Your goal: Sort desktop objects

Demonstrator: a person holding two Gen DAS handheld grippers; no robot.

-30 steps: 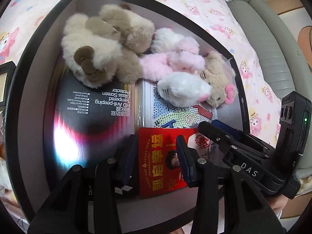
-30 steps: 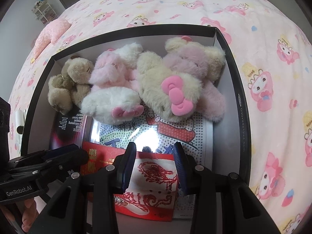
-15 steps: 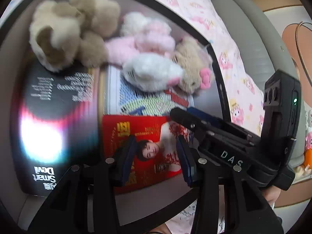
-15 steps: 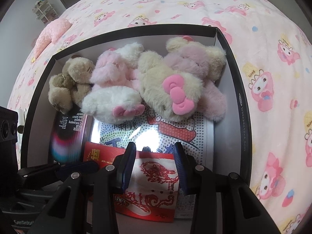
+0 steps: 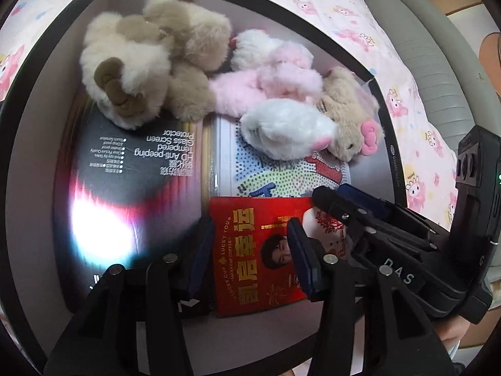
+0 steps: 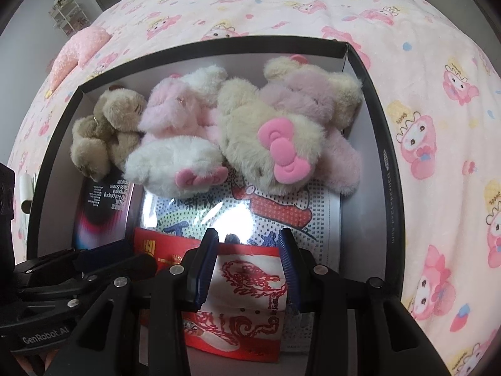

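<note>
A: Where does everything sit relative to the black box?

B: The box lies on the pink cartoon-print bedspread, and all the task's things are inside it. Along its far wall lie three plush toys: a brown-and-cream plush at one end, a pink-and-white plush in the middle, and a beige plush with a pink bow at the other end.

A: And on the box floor?

B: A dark screen-protector package lies flat under the brown plush, next to a dotted bead-art sheet in clear wrap. Nearer the box's front wall, a red packet lies partly over the sheet, and a red-and-white paper-cut packet lies beside it.

A: What is the left claw doing?

B: It points down into the box over the red packet. Its jaws have just been opening; the fingers straddle the packet without pressing on it, so it is released.

A: The right claw?

B: It hangs over the red-and-white packet, near the box's front wall. The packet shows between the blue pads, but whether they press on it or stand clear above it cannot be told. In the left wrist view, the right claw's body sits just beside the left one.
</note>
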